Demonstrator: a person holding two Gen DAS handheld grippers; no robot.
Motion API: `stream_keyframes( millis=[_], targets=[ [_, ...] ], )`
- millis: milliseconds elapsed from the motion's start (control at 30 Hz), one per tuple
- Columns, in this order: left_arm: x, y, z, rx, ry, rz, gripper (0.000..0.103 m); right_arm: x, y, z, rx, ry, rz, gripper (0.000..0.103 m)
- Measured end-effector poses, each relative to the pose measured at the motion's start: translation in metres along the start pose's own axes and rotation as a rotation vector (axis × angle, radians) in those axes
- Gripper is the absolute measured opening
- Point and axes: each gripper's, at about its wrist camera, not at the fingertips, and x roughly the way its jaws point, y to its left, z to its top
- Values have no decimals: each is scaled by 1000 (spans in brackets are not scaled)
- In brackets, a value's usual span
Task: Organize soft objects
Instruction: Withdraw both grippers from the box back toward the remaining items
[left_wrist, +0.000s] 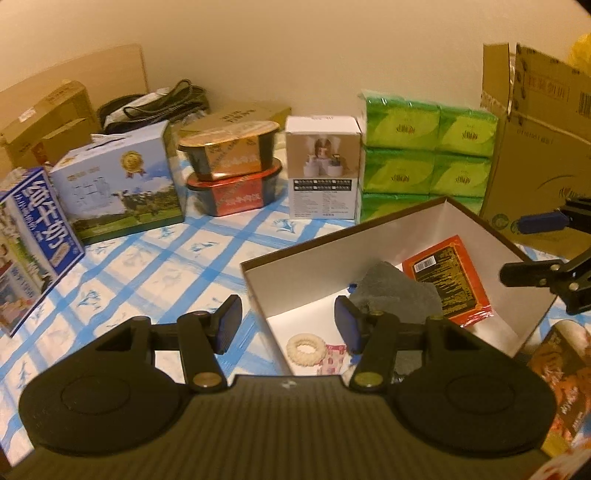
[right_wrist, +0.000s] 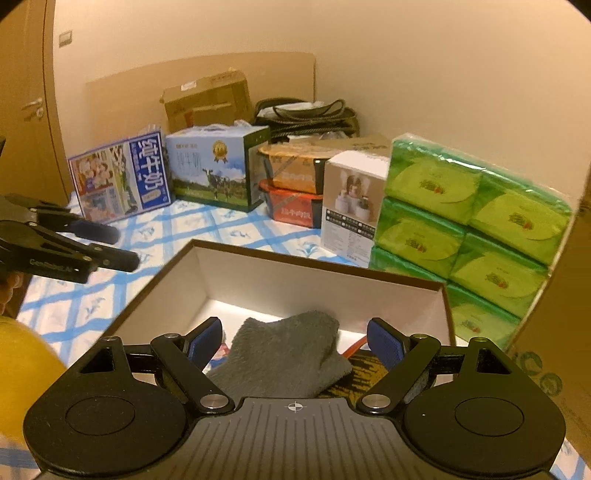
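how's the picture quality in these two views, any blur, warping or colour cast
Left wrist view: dim, warm yellowish light, fisheye bending of the milk carton at the edge, dark rounded corners, soft overall. Right wrist view: same warm cast, the green tissue packs curve outward, the far side of the box floor glows bright, and the grey cloth looks fuzzy.

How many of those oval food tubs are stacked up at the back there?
2. A gold-lidded tub sits on top of a red-lidded tub, between the cow-print box and the white carton. Anything behind them would be hidden.
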Motion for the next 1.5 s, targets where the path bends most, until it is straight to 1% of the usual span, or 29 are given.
stream_keyframes(
  millis=[167,267,400,500,633,833,933,1133,1267,1400,1500],
  targets=[
    [-45,3,-7,-35,-19,1,53,-36,2,-6,41,-13,-2,85],
    [-73,2,-15,-63,-14,1,53,-62,3,-13,80,-24,-3,85],
    [-111,-5,-31,-84,-12,23,53,-101,7,-27,130,-40,-5,85],
    [-140,-13,-47,-116,-3,34,53,-134,10,-41,171,-48,-3,85],
    [-172,-28,-74,-120,12,91,53,-175,18,-61,205,-60,-9,85],
    [-214,-50,-114,-198,20,79,53,-226,31,-96,234,-59,-13,85],
    [-233,-62,-131,-217,18,100,53,-249,38,-115,252,-62,-14,85],
    [-269,-83,-160,-269,5,124,53,-284,53,-153,293,-54,-8,85],
    [-289,-100,-178,-311,2,127,53,-298,60,-177,335,-37,13,85],
    [-304,-125,-195,-304,2,132,53,-309,72,-197,345,-18,27,85],
    [-312,-143,-207,-299,9,128,53,-315,81,-210,335,-5,21,85]
  ],
)
